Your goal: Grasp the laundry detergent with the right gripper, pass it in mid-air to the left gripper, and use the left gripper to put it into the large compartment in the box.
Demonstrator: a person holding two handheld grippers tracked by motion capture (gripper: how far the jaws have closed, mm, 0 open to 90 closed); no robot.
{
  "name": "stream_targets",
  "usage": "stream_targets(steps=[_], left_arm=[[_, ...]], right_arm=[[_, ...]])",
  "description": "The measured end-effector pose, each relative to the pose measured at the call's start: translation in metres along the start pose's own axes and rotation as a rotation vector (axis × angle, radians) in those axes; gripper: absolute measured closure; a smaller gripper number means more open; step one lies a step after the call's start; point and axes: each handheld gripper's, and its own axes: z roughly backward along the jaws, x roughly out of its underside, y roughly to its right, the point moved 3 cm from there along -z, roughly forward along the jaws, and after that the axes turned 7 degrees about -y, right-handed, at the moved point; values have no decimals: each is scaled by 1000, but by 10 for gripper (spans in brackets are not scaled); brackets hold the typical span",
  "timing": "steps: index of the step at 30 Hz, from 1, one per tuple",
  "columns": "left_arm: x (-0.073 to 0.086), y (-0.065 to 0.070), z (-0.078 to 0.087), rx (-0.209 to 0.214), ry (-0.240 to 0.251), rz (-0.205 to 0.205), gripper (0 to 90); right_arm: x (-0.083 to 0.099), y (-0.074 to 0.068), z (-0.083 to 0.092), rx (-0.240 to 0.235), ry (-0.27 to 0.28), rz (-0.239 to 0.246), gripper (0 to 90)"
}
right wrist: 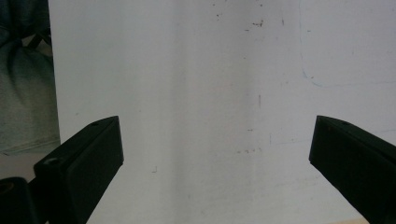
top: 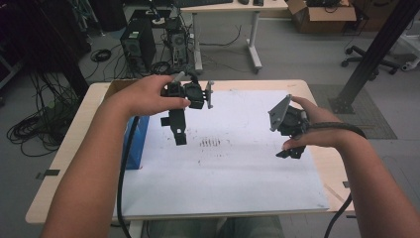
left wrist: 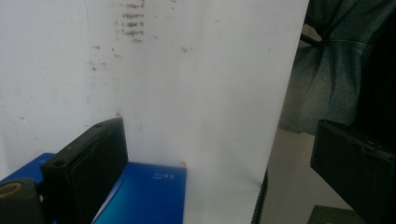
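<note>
Left gripper, centre-left of the high view: held up off the table, pointing down, jaws spread wide, nothing between them. Its own view confirms it: one black jaw lower left, the other lower right, a big gap between, white sheet behind.

Right gripper, right of centre in the high view: also in the air, jaws released and empty. In its own view the two jaws sit at the bottom corners, far apart, bare white sheet between them.

Left hand wraps the left gripper body from above; right hand cups the right one from the side, grey three-cornered plate facing left. Cables trail back along both forearms toward the bottom edge.

Nearest object: a blue box, at the left edge of the white sheet, partly behind the left forearm. In the left gripper view the blue box is bottom left, just behind the left-hand jaw, small white print on its top. Not touched by either gripper.

Sheet covers most of the light wooden table; dark smudges near its middle, between the two grippers.

Upper frame: computer tower and cable clutter on the floor, cardboard box upper right.
</note>
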Motion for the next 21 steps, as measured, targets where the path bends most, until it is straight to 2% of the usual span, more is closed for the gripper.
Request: stream_targets(steps=[4, 7, 13, 21], left_arm=[[-6, -3, -1, -3, 18, -3, 46], [-7, -5, 0, -6, 12, 3, 46], [-5, -9, 0, -4, 25, 14, 46], [-1, -8, 3, -10, 44, 17, 46]], right_arm=[[-4, 3, 0, 1, 2, 11, 31], [-4, 5, -1, 2, 1, 8, 30], [-6, 9, 0, 6, 10, 10, 30], [-10, 7, 1, 9, 9, 9, 31]])
